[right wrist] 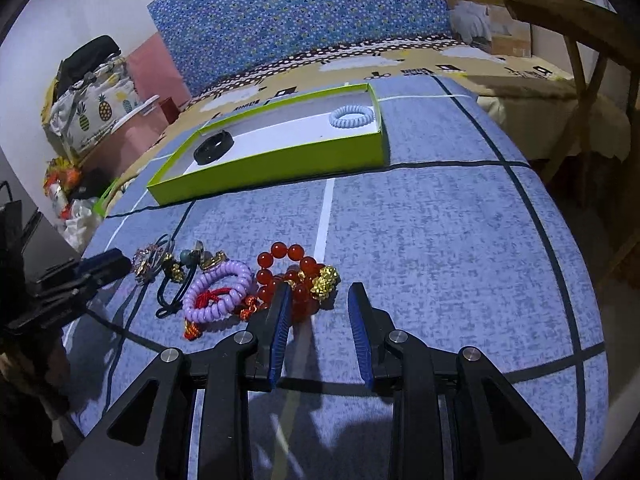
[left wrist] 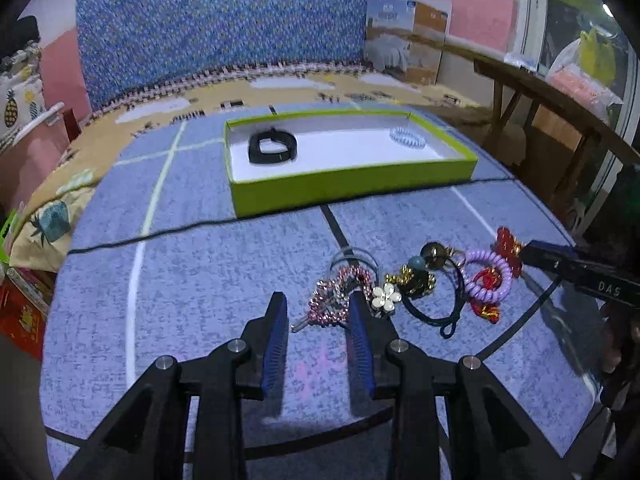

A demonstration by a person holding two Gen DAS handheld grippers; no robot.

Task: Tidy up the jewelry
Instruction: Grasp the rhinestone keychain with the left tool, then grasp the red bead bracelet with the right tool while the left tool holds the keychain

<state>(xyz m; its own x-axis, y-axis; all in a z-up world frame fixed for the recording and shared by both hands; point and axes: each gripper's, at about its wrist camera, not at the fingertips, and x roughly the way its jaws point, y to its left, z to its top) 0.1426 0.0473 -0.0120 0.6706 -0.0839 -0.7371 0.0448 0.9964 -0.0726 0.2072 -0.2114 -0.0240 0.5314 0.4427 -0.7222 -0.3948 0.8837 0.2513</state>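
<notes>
A green box with a white floor holds a black band and a pale blue coil hair tie. A row of jewelry lies on the blue mat: a pink rhinestone clip, a white flower piece, a black elastic loop, a purple coil tie, a red bead bracelet with a gold charm. My left gripper is open, its jaws around the pink clip. My right gripper is open beside the red bracelet.
A blue patterned board stands behind the table. A wooden chair stands at the right, and cardboard boxes at the back. Pineapple-print bags sit at the left. The mat's right half carries only printed lines.
</notes>
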